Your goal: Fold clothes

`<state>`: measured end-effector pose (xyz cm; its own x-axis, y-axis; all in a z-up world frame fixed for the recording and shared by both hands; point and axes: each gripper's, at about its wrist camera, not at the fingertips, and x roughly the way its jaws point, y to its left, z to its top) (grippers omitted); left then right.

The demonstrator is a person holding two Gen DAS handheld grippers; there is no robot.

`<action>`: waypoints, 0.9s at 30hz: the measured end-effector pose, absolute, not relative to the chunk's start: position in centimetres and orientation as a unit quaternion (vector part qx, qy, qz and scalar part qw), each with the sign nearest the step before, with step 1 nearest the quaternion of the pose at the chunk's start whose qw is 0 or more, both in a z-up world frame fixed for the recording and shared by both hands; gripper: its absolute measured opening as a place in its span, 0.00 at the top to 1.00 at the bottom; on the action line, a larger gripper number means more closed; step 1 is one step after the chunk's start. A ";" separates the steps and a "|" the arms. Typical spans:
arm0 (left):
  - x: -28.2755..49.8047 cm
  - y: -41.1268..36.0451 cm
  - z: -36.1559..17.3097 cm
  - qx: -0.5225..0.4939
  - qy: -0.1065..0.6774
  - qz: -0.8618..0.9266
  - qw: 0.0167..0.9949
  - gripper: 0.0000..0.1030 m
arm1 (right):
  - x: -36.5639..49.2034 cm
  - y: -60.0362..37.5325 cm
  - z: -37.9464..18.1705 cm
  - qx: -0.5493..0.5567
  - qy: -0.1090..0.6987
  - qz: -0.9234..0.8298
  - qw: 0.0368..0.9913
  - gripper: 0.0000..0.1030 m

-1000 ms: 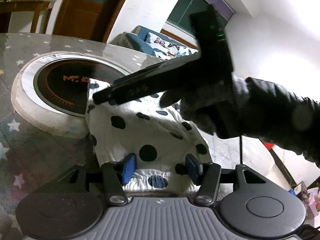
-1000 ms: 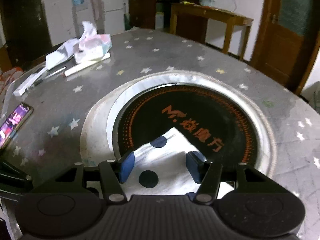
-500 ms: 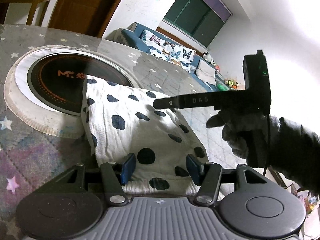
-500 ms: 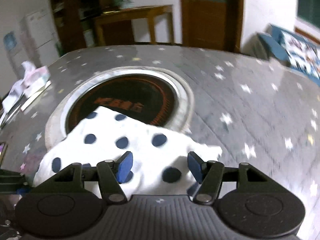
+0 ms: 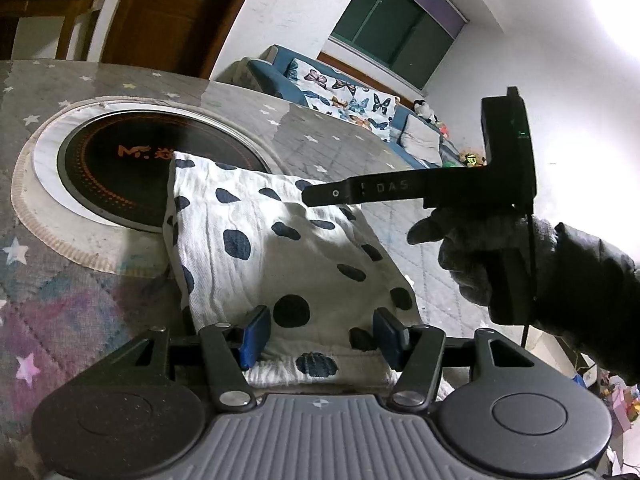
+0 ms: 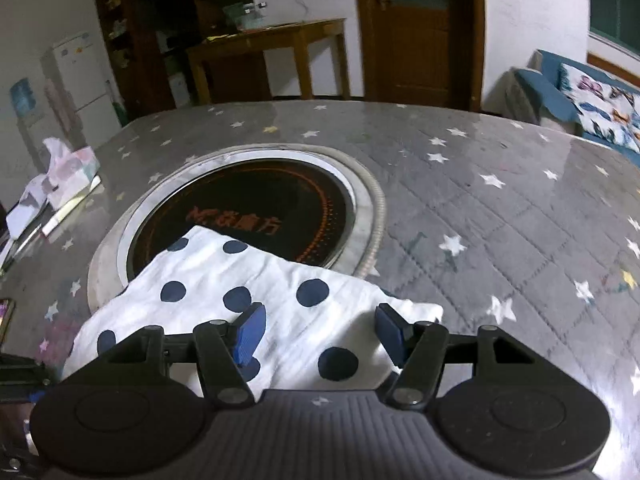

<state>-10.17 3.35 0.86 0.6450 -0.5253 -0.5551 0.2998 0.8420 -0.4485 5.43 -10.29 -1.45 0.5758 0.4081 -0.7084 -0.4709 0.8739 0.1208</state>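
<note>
Right gripper (image 5: pixel 316 196) above polka-dot cloth (image 5: pixel 256 240)

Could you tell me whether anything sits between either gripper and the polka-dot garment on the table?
Nothing visible does. The left gripper and the right gripper are both open, right over the folded polka-dot garment, with only air between. The tissue pack lies far off to the side.
</note>
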 end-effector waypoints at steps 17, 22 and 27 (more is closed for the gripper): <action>-11.5 1.5 2.0 -0.123 0.336 -0.182 0.916 0.39 | 4.3 -11.4 -1.5 -0.043 0.360 0.287 0.887 0.37; -11.8 0.5 2.5 -0.111 0.333 -0.163 0.922 0.37 | 3.0 -11.6 -1.0 -0.042 0.345 0.317 0.883 0.30; -12.0 -0.3 2.4 -0.097 0.336 -0.139 0.926 0.36 | 1.8 -11.9 -2.0 -0.055 0.349 0.334 0.874 0.28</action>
<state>-12.05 -0.28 2.39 0.7352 -0.3227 -0.5961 0.1928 0.9426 -0.2725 1.83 -11.92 -1.99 0.5329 0.5462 -0.6463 -0.6223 0.7705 0.1380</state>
